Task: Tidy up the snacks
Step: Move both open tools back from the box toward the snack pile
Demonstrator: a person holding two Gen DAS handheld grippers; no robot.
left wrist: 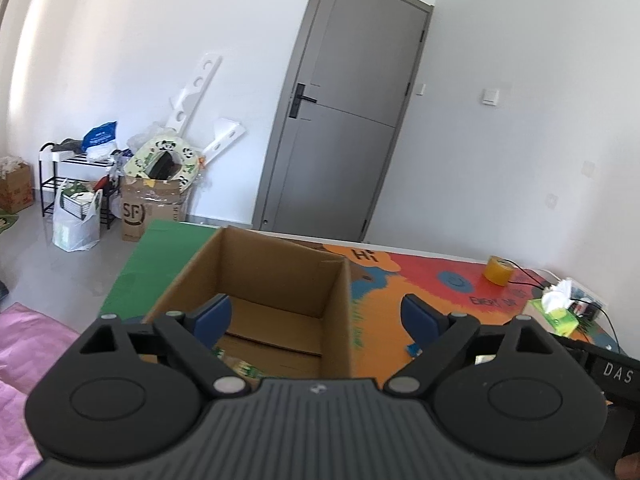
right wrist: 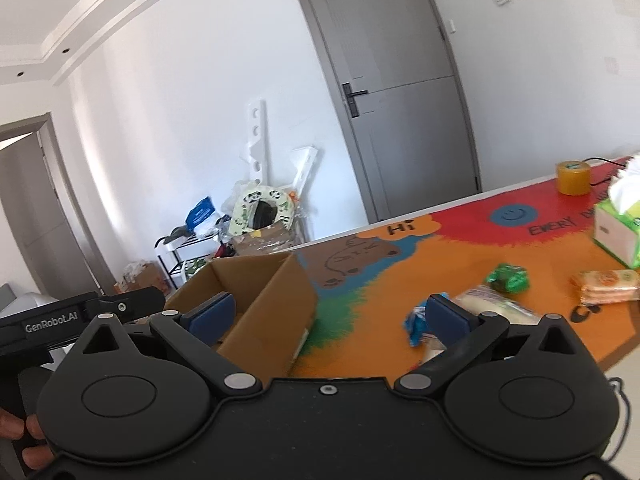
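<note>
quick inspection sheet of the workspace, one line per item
surface: table with colourful printed mat.
job's things: open cardboard box, a green packet low inside; blue packet, pale packet, green packet and orange packet lie loose on the mat.
clutter: yellow tape roll, tissue box.
grippers: left gripper and right gripper open, nothing between the fingers.
cables: black cable behind the tape roll.
surroundings: grey door, shoe rack, boxes and bags on the floor.
</note>
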